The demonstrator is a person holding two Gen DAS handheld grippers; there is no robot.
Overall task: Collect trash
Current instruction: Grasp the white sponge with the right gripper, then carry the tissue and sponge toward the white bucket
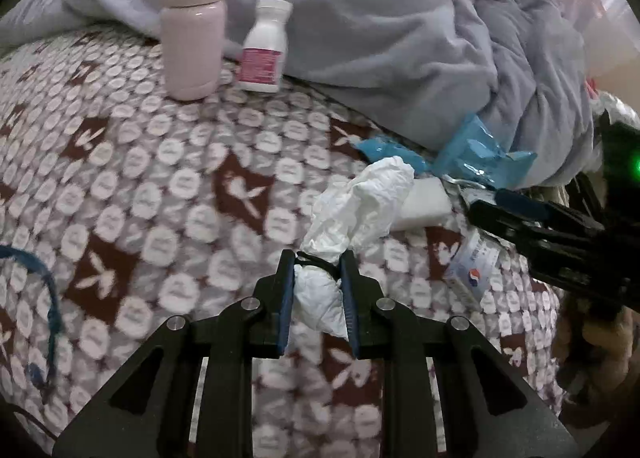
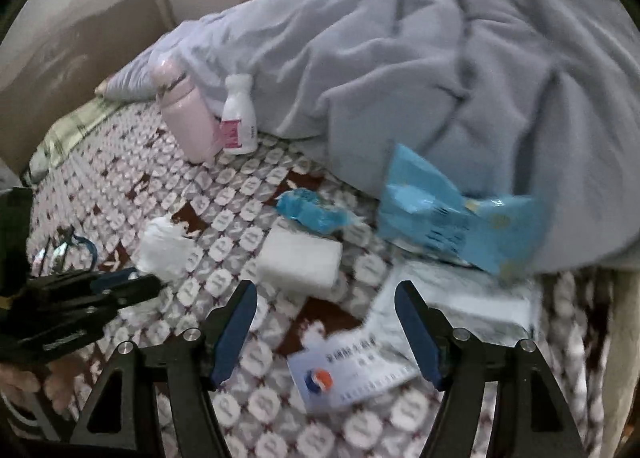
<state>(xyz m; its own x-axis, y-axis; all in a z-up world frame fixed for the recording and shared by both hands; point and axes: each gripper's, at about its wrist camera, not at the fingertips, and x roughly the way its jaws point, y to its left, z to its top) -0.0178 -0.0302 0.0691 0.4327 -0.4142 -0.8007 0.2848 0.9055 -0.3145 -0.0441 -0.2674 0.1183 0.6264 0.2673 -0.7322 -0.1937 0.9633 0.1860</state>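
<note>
My left gripper is shut on a crumpled white tissue over the patterned bed cover; it also shows in the right wrist view, at the left gripper's tip. My right gripper is open and empty, over a white printed paper packet. Ahead of it lie a folded white pad, a crumpled blue wrapper and a larger blue plastic package. In the left wrist view the right gripper shows at the right, near the blue package.
A pink flask and a white pill bottle with a pink label stand at the back by a rumpled grey-blue duvet. A blue cord lies at left. The bed edge is to the right.
</note>
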